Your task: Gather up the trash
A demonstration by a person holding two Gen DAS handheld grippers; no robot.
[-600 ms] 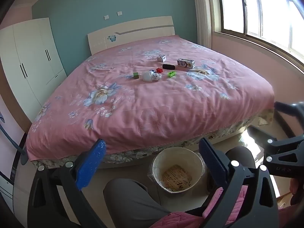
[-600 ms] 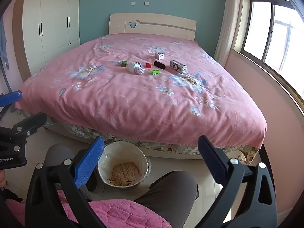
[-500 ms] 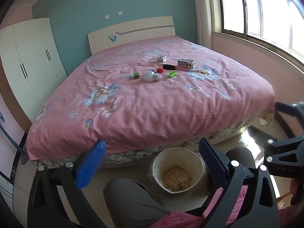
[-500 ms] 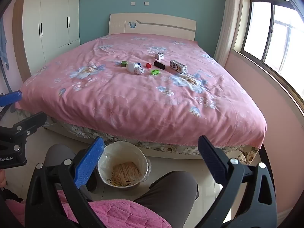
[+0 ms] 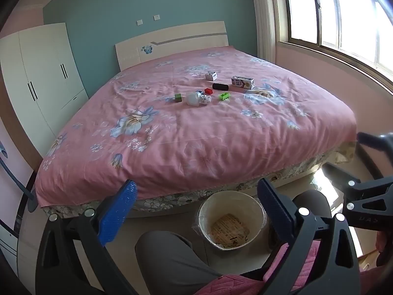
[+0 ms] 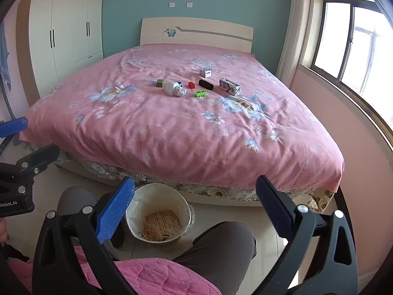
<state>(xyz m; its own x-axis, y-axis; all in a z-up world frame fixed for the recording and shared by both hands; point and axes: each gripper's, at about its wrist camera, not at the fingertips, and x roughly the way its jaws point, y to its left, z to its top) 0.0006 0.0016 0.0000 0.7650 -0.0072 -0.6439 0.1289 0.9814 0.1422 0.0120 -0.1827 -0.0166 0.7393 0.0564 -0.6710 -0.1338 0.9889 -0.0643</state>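
I note a bed (image 5: 196, 127) under a pink flowered cover filling most of both views, its headboard against a teal wall. A white wardrobe (image 6: 66, 36) stands at the far left, and a window (image 5: 343, 17) lines the right wall. On the floor at the foot of the bed, between my operator's knees, sits a lined bin (image 5: 231, 218) with printed paper lying in its bottom.

My left claw (image 5: 196, 206) is low in front of the bed, fingers spread wide, holding nothing. My right claw (image 6: 195, 201) is the same: spread wide and empty, above the bin.

The trash lies in a loose cluster near the middle of the bed, well apart from both claws. Largest is a milk carton (image 5: 242, 82) on its side at the right. Next, a white bottle (image 5: 193, 98) touching a crumpled wrapper (image 5: 205, 100). Then a black tube (image 5: 220, 86), a small white box (image 5: 211, 76), a green brick (image 5: 225, 96), a green cube (image 5: 178, 97) and a red cube (image 5: 208, 90).
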